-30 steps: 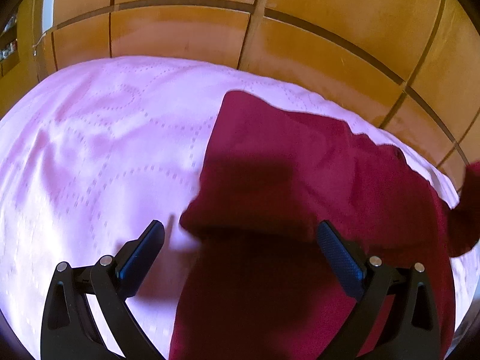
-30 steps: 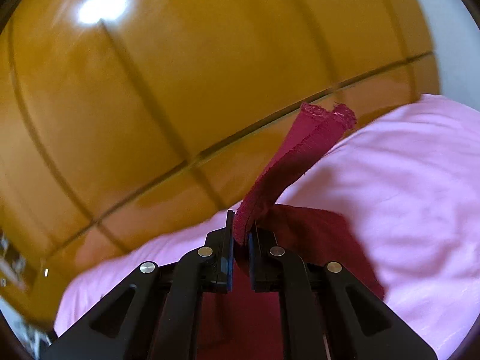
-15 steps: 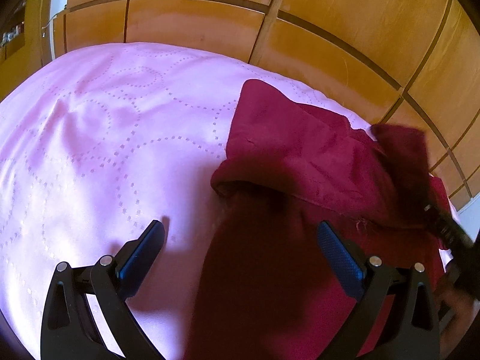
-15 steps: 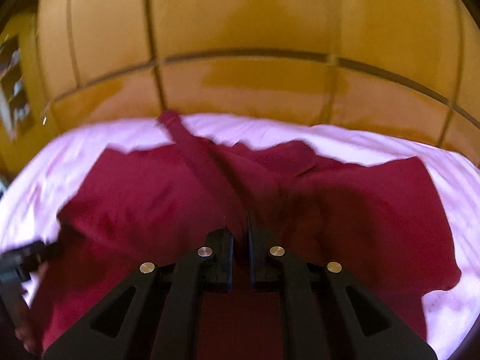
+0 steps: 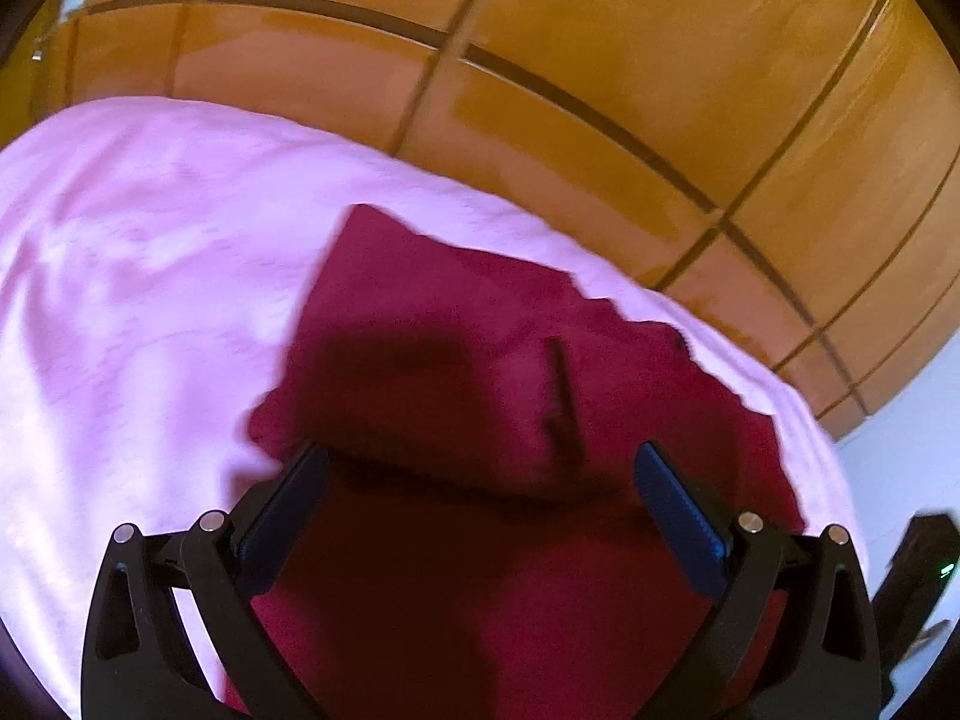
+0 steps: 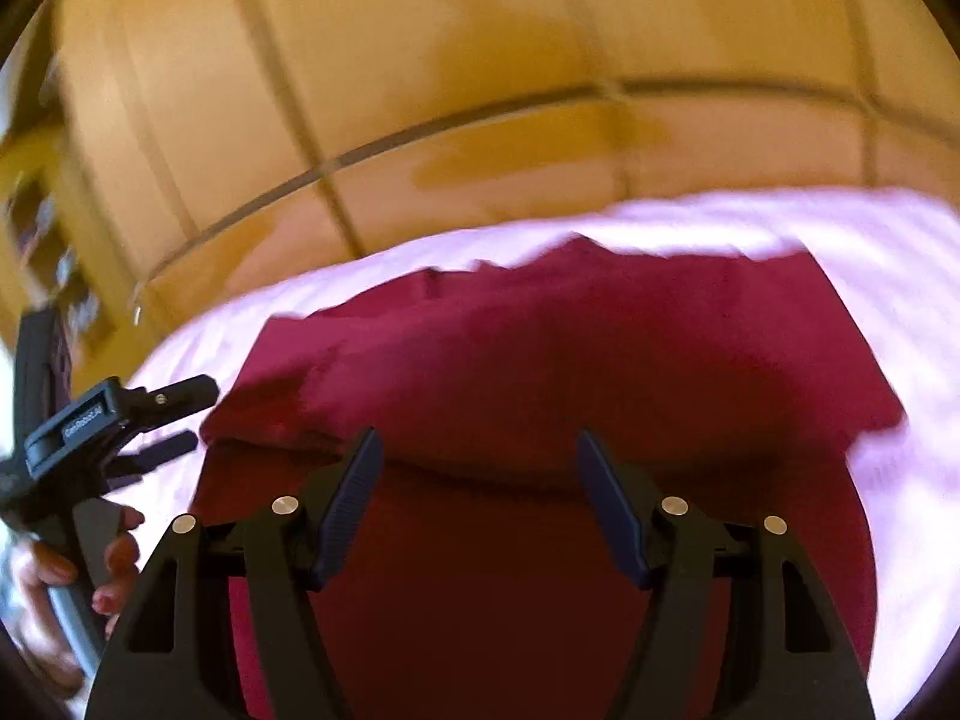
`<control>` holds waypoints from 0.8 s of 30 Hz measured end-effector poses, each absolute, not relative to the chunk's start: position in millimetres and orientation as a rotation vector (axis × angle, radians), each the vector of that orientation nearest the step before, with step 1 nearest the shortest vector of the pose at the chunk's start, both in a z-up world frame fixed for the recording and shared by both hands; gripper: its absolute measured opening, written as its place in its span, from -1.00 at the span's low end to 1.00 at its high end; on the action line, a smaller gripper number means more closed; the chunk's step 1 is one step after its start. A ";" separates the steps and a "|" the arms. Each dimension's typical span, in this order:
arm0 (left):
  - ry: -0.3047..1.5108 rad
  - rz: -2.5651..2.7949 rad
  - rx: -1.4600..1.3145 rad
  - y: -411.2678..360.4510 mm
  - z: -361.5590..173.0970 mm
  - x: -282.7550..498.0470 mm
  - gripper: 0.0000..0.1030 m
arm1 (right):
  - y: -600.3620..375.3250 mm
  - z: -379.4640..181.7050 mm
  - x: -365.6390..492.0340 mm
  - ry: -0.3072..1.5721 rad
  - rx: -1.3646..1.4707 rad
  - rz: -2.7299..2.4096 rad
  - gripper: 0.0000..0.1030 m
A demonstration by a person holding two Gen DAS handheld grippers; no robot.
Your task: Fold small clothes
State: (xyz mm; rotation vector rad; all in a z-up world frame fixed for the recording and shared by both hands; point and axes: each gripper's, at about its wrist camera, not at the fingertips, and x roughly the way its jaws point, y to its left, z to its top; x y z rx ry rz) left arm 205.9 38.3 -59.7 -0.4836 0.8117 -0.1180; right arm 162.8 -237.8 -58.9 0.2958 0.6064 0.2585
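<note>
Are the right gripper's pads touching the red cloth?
Apart. In the right wrist view the right gripper's jaws are opening, and the red cloth lies on the pink bedspread beyond and below them, nothing pinched.

The only lettering I can find is a small pale label on the black body of my left gripper [image 6: 153, 420], at about nine o'clock in my right wrist view. It is a single short line, too blurred to read. In my left wrist view nothing carries any text, number or sign.
</note>
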 end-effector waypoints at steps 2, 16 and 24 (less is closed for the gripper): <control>0.826 -0.142 -0.467 27.1 -58.3 218.1 0.95 | -261.1 -66.7 159.6 0.608 0.378 0.204 0.26; 0.987 -0.265 -0.292 -26.7 -80.7 260.7 -0.89 | -368.3 -105.3 143.4 0.523 0.834 0.087 0.11; 0.881 -0.312 -0.275 -16.0 -37.7 255.7 -0.92 | -407.4 -117.7 180.5 0.502 1.111 0.044 -0.68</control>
